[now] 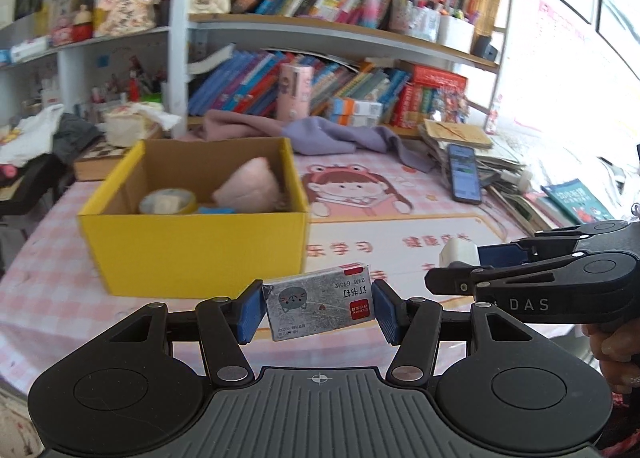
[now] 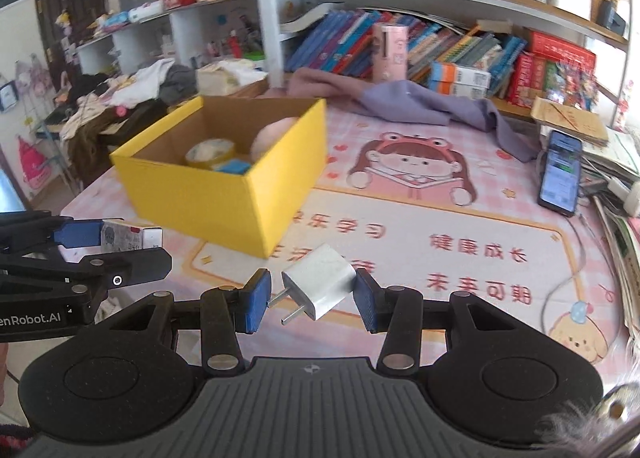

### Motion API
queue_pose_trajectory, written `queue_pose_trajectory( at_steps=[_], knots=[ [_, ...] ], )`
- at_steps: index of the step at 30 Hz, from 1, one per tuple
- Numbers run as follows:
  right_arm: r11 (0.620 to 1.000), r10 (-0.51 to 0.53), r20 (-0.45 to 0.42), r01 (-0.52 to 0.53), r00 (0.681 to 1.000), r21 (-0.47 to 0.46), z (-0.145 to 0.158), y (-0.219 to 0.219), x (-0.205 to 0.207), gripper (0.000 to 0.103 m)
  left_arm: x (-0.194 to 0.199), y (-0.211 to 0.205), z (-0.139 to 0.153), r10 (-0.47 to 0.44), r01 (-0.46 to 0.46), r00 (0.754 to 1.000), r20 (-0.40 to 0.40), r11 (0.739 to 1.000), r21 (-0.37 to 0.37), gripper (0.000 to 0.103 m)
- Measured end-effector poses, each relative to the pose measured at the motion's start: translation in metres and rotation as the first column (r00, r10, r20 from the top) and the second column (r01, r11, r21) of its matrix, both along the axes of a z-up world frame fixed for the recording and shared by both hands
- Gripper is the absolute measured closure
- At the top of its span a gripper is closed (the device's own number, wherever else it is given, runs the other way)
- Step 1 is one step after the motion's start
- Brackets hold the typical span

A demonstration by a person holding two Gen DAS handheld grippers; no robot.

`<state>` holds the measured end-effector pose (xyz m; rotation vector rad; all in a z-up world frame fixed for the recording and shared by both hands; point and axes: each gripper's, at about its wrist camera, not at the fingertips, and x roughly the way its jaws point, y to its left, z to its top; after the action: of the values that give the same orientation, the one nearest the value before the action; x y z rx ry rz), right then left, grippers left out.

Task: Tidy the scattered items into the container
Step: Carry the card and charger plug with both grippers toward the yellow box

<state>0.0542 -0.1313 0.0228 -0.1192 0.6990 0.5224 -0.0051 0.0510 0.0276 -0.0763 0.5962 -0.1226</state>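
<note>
I am pinching a staple box (image 1: pixel 320 304) in my left gripper (image 1: pixel 318 308) and a charger plug (image 2: pixel 320 286) in my right gripper (image 2: pixel 312 300), both lifted to clear the yellow box (image 1: pixel 192 246) wall.

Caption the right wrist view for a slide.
Right gripper holds a white plug adapter short of the yellow box.

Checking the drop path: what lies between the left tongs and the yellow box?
Only bare pink mat between the left tongs, gripping the staple box, and the yellow box, per the left wrist view.
</note>
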Motion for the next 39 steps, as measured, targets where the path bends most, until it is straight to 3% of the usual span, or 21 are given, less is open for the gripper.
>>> queue_pose_trajectory(
  at_steps=[11, 39],
  knots=[
    [0.989, 0.143, 0.004, -0.143, 0.99, -0.036, 0.003, 0.045, -0.018, 0.06, -0.027, 0.035, 0.0, 0.117, -0.116, 0.993, 0.01, 0.993, -0.025, 0.047],
    [0.967, 0.249, -0.085, -0.252, 0.965, -0.029, -0.012, 0.081, -0.012, 0.06, -0.014, 0.056, -0.016, 0.15, -0.154, 0.985, -0.086, 0.987, -0.043, 0.047]
  ],
)
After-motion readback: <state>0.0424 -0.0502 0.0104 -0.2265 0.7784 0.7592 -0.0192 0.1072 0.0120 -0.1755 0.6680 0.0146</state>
